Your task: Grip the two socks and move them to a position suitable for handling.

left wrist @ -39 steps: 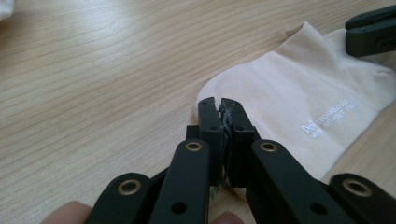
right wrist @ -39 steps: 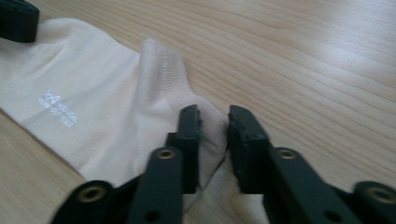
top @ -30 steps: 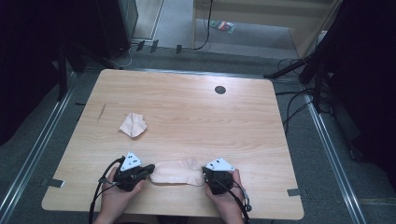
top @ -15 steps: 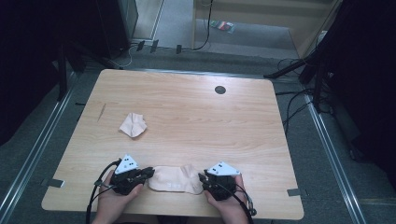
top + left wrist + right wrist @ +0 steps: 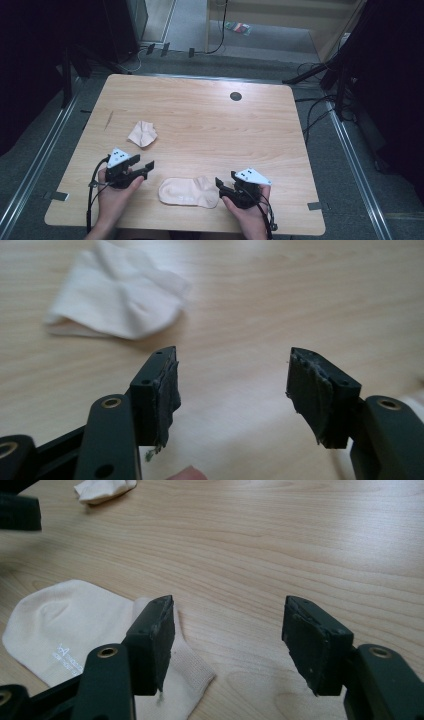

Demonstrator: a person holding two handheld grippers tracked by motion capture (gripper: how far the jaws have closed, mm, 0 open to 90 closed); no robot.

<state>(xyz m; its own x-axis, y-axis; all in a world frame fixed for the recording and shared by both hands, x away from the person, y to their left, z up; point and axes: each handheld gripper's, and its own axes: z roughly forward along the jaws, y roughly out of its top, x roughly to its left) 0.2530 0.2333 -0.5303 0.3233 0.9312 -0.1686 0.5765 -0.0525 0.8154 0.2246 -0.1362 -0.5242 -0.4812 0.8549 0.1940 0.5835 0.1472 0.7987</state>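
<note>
Left gripper [image 5: 142, 168] is sitting at the near-left of the table [image 5: 200, 115], jaws spread wide with bare wood between them; a hand [image 5: 114, 192] is gripping it from behind. In the left gripper view the gripper [image 5: 232, 385] is holding nothing, and a crumpled pale cloth [image 5: 117, 292] is lying ahead of it and to its left, apart from the jaws.

Right gripper [image 5: 222, 186] is resting at the near-right, also gaping, nothing between the jaws. The flat cream sock [image 5: 189, 192] is lying between the two grippers, its cuff end just beside the right gripper. In the right gripper view the gripper's [image 5: 227, 640] left jaw is hovering over the sock's [image 5: 65, 625] ribbed cuff; contact cannot be told. The crumpled cloth [image 5: 102, 490] is showing far ahead-left.

A dark round hole [image 5: 235, 96] is sitting at the table's far side.
</note>
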